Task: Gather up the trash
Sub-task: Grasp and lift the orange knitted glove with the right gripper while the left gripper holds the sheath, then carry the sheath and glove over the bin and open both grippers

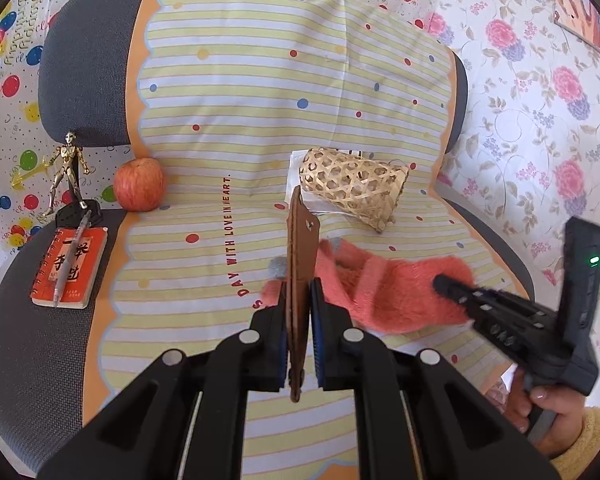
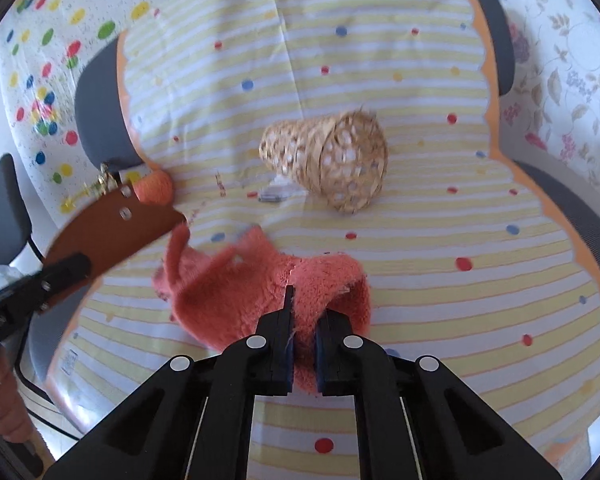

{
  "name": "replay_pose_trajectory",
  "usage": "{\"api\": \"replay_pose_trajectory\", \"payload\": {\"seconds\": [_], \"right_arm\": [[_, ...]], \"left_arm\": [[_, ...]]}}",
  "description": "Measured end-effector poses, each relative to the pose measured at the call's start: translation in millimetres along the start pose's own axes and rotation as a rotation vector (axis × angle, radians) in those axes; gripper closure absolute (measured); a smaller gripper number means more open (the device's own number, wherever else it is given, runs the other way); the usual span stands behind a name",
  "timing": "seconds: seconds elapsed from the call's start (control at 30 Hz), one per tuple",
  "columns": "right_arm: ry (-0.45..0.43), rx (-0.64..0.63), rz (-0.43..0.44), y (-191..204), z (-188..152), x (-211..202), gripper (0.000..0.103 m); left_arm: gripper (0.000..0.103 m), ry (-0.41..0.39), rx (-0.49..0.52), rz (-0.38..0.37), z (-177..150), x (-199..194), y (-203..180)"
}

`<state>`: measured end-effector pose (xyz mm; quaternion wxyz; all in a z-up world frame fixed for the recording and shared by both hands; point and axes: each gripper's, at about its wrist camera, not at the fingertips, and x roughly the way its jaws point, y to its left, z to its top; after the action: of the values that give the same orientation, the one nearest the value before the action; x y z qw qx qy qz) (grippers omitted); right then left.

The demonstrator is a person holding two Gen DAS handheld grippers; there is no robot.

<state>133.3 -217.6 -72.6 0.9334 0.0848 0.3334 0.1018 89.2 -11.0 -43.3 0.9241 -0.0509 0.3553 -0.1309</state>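
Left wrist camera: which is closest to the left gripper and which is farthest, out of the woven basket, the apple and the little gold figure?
From the left gripper:
1. Woven basket, lying on its side just ahead, slightly right.
2. Apple, farther off to the left.
3. Gold figure, farthest, beyond the apple at the left edge.

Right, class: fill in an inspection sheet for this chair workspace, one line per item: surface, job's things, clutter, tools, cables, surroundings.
Surface: striped dotted cloth draped over a grey chair.
Job's things: brown cardboard piece and pink fuzzy cloth; woven basket lying on its side over a white wrapper.
Clutter: apple, gold figurine, orange notebook with a pen on it.
Tools: left tool shut on the cardboard piece; right tool shut on the pink fuzzy cloth.
Cables: dark cable, left edge of right view.
Surroundings: balloon-print sheet, floral sheet.
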Motion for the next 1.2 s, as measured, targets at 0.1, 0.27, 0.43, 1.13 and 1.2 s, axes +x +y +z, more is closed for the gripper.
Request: {"api": "replay_pose_trajectory", "payload": {"seconds": [0.1, 0.27, 0.43, 1.13, 1.2], "right_arm": [[-0.059, 0.000, -0.011, -6, 8, -37, 0.095], [-0.114, -0.007, -0.072, -19, 7, -97, 0.095], [-0.140, -0.003, -0.168, -34, -10, -152, 0.095], [0.029, 0.176, -0.428, -127, -99, -204, 0.072], [0.018, 0.180, -0.417, -128, -97, -204, 0.070]], "left_arm": [[0.096, -0.011, 0.018, -0.013, 0, -7, -10], [0.096, -0.026, 0.066, -0.071, 1, -18, -39], [0.096, -0.019, 0.153, -0.177, -6, -27, -85], [0.096, 0.106, 0.381, -0.430, -50, -16, -216], [0.096, 0.112, 0.384, -0.429, -50, -13, -216]]}}
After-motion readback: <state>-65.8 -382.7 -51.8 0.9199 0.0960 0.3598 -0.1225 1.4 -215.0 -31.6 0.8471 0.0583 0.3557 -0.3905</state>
